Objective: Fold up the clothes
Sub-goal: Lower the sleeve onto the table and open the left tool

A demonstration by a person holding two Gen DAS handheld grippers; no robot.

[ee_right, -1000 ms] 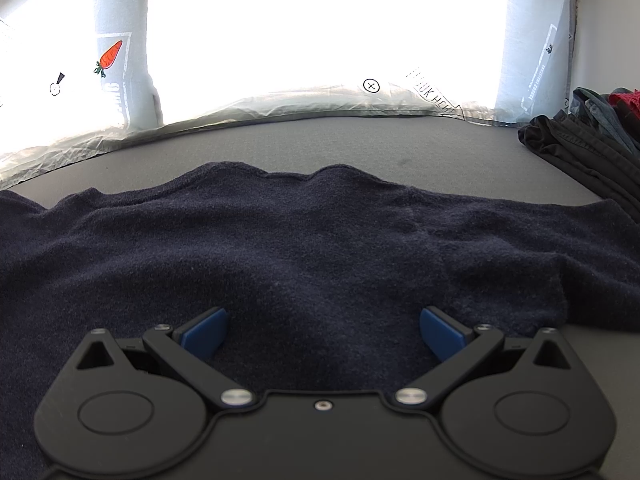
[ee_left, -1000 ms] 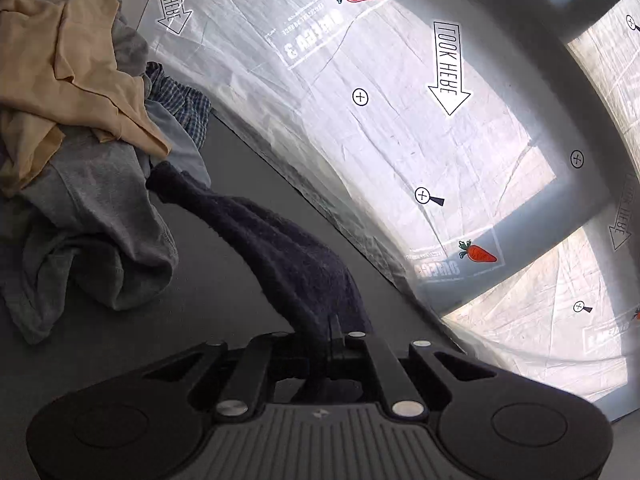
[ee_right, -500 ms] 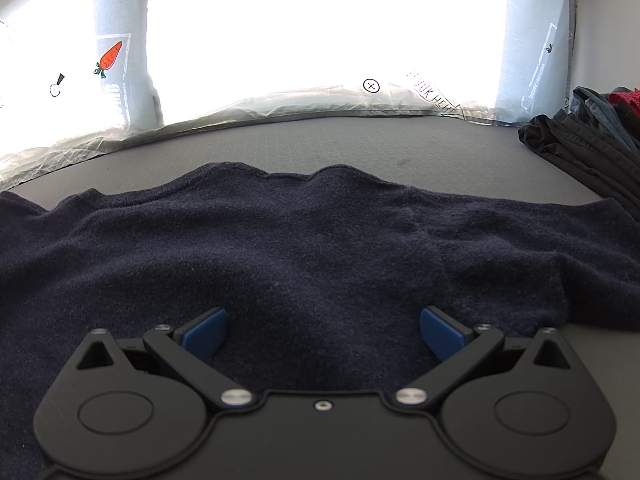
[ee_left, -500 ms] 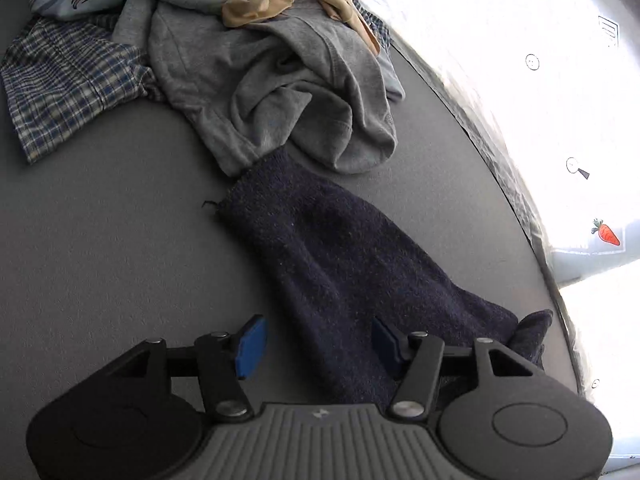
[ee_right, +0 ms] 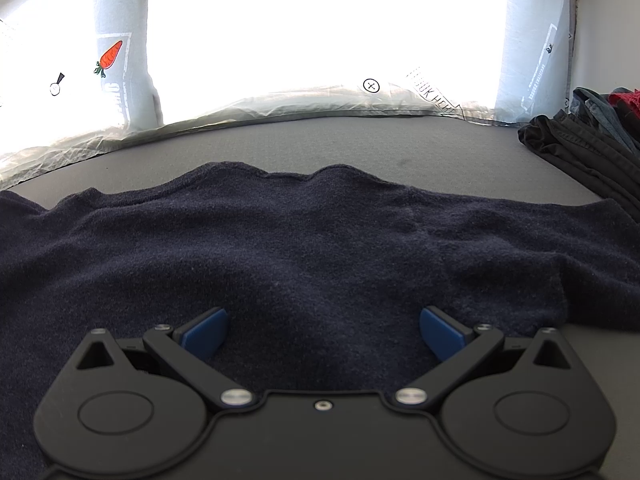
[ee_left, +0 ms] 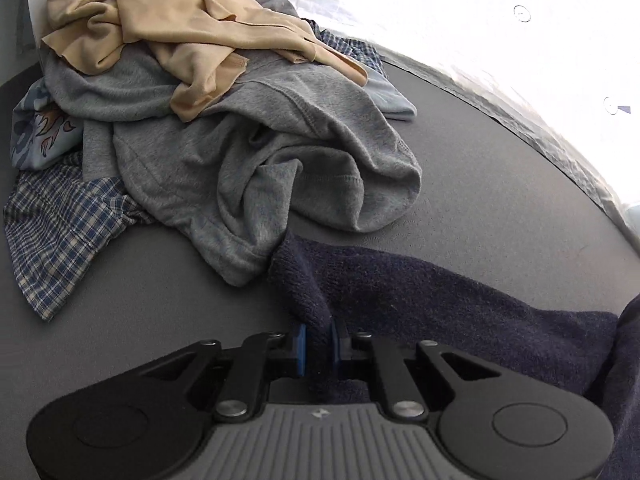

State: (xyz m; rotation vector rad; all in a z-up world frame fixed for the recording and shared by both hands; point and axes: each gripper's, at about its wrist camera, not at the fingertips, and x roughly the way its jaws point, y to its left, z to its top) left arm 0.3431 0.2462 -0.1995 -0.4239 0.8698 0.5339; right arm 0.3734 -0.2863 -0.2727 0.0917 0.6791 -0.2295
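Lying spread on the grey table (ee_right: 360, 140), the navy sweater (ee_right: 320, 240) is seen with one sleeve end bunched and pinched between the closing blue fingers (ee_left: 301, 346) of the left gripper (ee_left: 319, 346). The right gripper (ee_right: 322, 332) is held over the sweater body, fingers wide apart, nothing clamped. A grey sweatshirt (ee_left: 248, 152), tan garment (ee_left: 172, 28) and plaid shirt (ee_left: 60, 232) are piled just beyond the sleeve. Dark clothes (ee_right: 580, 148) are stacked at the table's right edge.
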